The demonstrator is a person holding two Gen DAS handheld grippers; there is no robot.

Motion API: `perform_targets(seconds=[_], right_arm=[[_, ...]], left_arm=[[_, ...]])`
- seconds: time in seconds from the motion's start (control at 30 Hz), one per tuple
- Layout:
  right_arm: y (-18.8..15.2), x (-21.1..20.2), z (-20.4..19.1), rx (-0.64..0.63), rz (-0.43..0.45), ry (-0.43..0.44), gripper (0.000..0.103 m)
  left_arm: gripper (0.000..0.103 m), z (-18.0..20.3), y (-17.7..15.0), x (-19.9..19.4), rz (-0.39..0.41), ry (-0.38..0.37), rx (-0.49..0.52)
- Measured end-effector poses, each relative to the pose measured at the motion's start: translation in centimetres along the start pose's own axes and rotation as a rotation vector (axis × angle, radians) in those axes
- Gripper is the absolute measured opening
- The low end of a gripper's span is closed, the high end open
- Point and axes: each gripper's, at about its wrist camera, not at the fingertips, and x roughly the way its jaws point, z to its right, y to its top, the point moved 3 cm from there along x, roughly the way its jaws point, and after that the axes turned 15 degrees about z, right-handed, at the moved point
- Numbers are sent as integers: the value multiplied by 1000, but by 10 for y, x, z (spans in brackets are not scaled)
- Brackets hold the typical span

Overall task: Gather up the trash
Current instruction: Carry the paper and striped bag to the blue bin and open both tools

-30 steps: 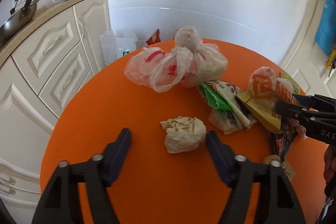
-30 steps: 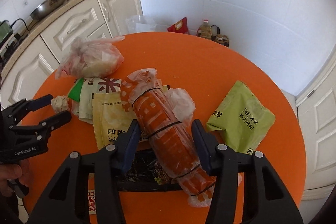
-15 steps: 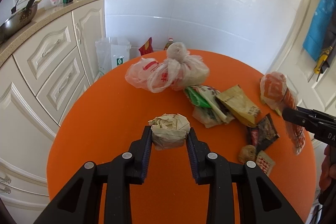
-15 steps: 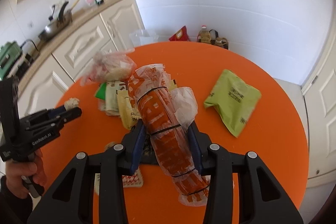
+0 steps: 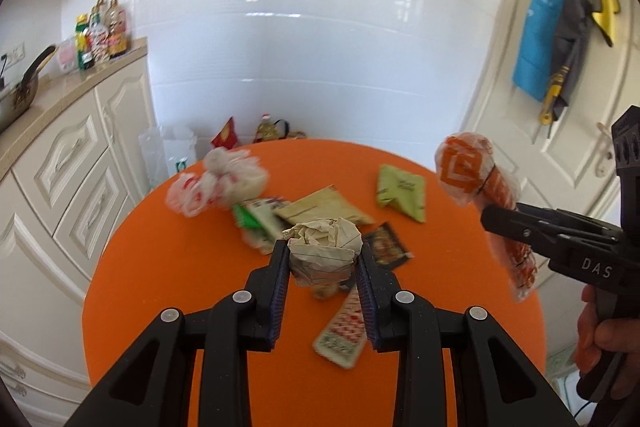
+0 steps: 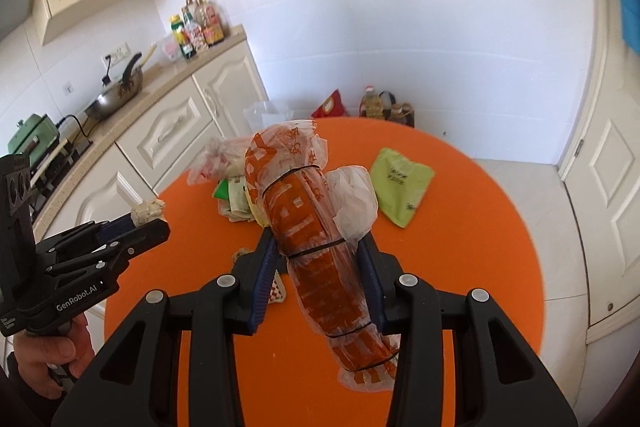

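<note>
Trash: left gripper [image 5: 323, 269] fingers clamp crumpled paper [image 5: 323, 251], "DAS"-marked right gripper [image 6: 317, 275] fingers clamp orange-printed bag [image 6: 316, 239]

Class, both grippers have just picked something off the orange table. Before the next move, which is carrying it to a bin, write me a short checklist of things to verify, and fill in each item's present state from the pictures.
1. Left gripper clamped on the crumpled paper ball: ok.
2. Right gripper clamped on the orange plastic-wrapped bundle: ok.
3. Both loads lifted off the orange table: ok.
4. Bundle's loose lower end clear of snagging: cannot tell.
5. A bin in sight to drop into: not ok, none visible.
6. Table cleared: not ok; the green packet, tied plastic bag and wrappers are left.
</note>
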Motion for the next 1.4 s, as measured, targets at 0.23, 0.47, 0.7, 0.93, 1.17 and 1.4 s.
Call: perform_targets(seconds=[0.23, 0.47, 0.7, 0.93, 1.17, 1.4], right_arm=[[8, -65, 20, 20, 97, -46, 40], [11, -131, 56, 49, 185, -128, 40], [-6, -190, 116, 123, 230, -271, 40], [-44, -241, 198, 248, 221, -439, 40], [-96, -255, 281, 402, 159, -550, 40], [-154, -231, 340, 546, 65, -587, 40]], left_arm=[[28, 43, -2, -40, 64, -78, 56], [28, 105, -13, -101, 103, -187, 107], [28, 187, -19, -100, 70, -345, 182], [28, 251, -22, -44, -28, -494, 242], [28, 306, -50, 4, -155, -574, 317], [28, 358, -79, 61, -320, -585, 377]])
